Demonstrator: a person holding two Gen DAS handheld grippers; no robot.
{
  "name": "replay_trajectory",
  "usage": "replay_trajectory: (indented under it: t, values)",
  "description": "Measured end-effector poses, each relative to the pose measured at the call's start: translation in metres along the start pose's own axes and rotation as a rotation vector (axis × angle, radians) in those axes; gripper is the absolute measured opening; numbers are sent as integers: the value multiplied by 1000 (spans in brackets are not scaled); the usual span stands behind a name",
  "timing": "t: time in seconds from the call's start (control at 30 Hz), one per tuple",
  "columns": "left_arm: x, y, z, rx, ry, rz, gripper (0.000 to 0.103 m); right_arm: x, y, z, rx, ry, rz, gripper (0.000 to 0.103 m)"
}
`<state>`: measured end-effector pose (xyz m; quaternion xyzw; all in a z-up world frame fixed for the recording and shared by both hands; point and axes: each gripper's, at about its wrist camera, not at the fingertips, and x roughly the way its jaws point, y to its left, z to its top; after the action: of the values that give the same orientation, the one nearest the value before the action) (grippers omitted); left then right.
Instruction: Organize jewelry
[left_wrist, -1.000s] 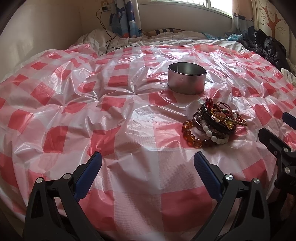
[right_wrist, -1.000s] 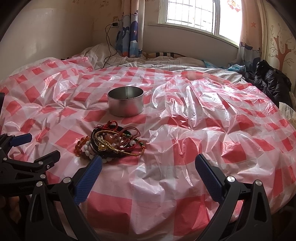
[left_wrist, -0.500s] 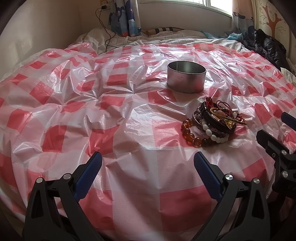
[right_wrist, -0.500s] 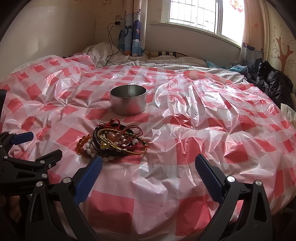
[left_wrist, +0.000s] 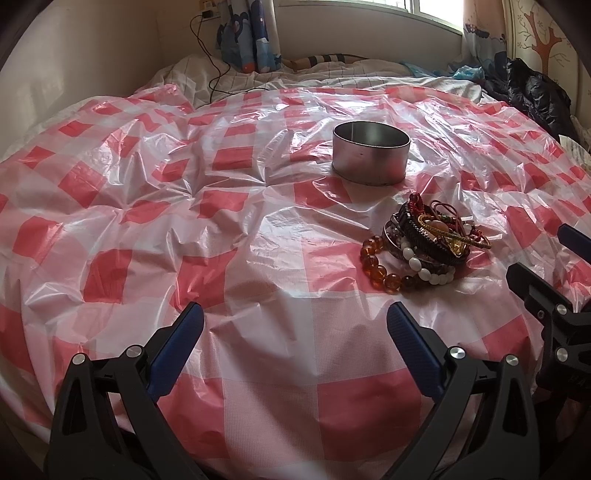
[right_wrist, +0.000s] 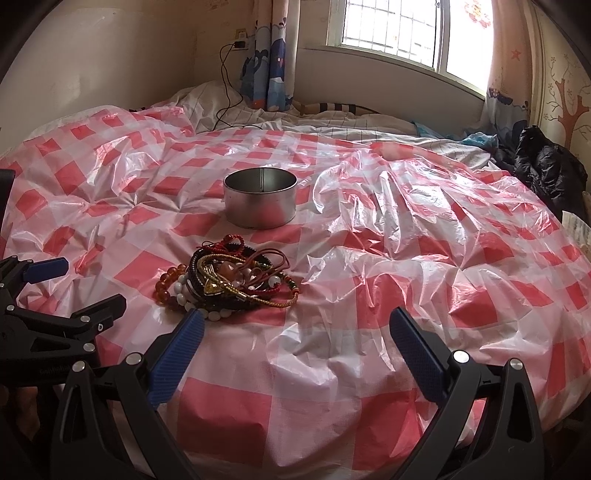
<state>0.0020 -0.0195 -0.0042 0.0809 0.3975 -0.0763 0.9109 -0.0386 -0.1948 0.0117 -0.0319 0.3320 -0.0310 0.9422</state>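
Observation:
A heap of tangled bracelets and bead strings (left_wrist: 424, 243) (right_wrist: 229, 284) lies on a red-and-white checked plastic sheet (left_wrist: 221, 229). Just behind the heap stands a round metal tin (left_wrist: 371, 152) (right_wrist: 260, 196), open on top and seemingly with nothing in it. My left gripper (left_wrist: 295, 347) hovers open near the front of the sheet, left of the heap, holding nothing. My right gripper (right_wrist: 297, 345) is open too, in front and to the right of the heap, its left finger close to the white beads. Each gripper shows at the edge of the other's view.
The sheet covers a bed with soft, wrinkled bumps. A charger cable (right_wrist: 225, 96) hangs from a wall socket at the back. A dark jacket (right_wrist: 550, 173) lies at the right edge. A curtain and window stand behind the bed.
Both cameras have tilted up and crept slightly forward, so tin and heap sit lower in view. Nothing on the sheet has moved. Both grippers stay open.

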Motion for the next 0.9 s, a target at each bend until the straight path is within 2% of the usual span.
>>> replay_trajectory:
  t: [0.5,0.7,0.9]
  values:
    - [-2,-2,0,-6,-1,-8,95,-2,0,4,-10,-10,15,96]
    - [-5,-6,-1,-12,0,-33,95,0,-5,17,-52,13,95,96]
    - [0,-1,3,-43,23,-79,95,16,9,26,-183,48,149,95]
